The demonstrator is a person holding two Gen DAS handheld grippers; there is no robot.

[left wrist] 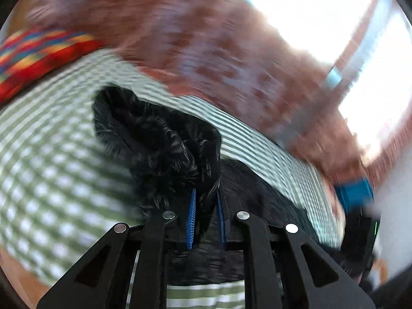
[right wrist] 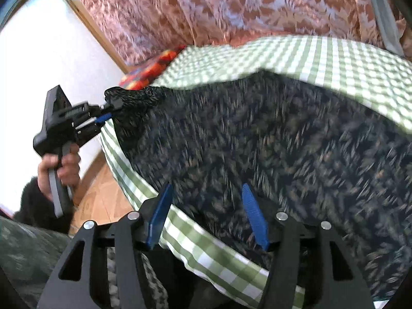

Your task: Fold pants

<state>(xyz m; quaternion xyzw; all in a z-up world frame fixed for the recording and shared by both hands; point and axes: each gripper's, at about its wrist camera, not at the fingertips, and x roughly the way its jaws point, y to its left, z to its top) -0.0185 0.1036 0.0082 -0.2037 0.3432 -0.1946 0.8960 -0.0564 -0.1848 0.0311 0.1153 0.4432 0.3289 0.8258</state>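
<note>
Dark patterned pants (right wrist: 270, 141) lie spread over a bed with a green-and-white checked sheet (right wrist: 334, 59). My left gripper (right wrist: 108, 113), held in a person's hand (right wrist: 67, 164), is shut on one bunched end of the pants at the bed's left edge. In the left wrist view that dark fabric (left wrist: 154, 134) sits pinched between the blue pads (left wrist: 191, 219) of the left gripper (left wrist: 206, 206) and hangs lifted off the sheet (left wrist: 51, 167). My right gripper (right wrist: 206, 206) stands open at the bed's near edge, its blue pads (right wrist: 159, 213) apart over the pants, pressing on nothing.
A pink floral curtain (right wrist: 219, 7) hangs behind the bed. A multicoloured cushion (right wrist: 152, 69) lies at the bed's far left corner. Wooden floor (right wrist: 100, 195) and a white wall (right wrist: 46, 59) are to the left. The left wrist view is heavily blurred.
</note>
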